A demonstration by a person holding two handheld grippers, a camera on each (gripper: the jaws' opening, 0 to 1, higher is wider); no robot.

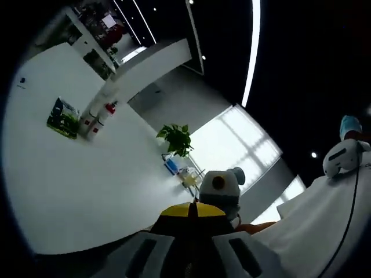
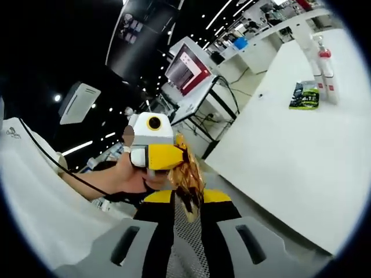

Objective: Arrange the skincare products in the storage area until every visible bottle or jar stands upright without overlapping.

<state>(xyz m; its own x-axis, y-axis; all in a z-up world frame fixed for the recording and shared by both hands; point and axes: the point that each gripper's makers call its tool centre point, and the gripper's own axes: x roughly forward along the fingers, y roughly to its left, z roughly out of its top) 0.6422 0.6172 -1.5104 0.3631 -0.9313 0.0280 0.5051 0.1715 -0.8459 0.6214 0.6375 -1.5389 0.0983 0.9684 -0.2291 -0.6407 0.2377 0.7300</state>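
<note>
While far from the white table (image 1: 69, 191), barely begun.
Holds crinkled gold foil packet (image 2: 188, 174) in right gripper (image 2: 186, 217); left gripper (image 1: 191, 255) state unclear; tall white red-capped bottles (image 2: 323, 72) upright beside flat green packet (image 2: 305, 95).

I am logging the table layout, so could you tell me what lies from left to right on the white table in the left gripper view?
Green packet → two white bottles → potted plant → blue item → clear container.
</note>
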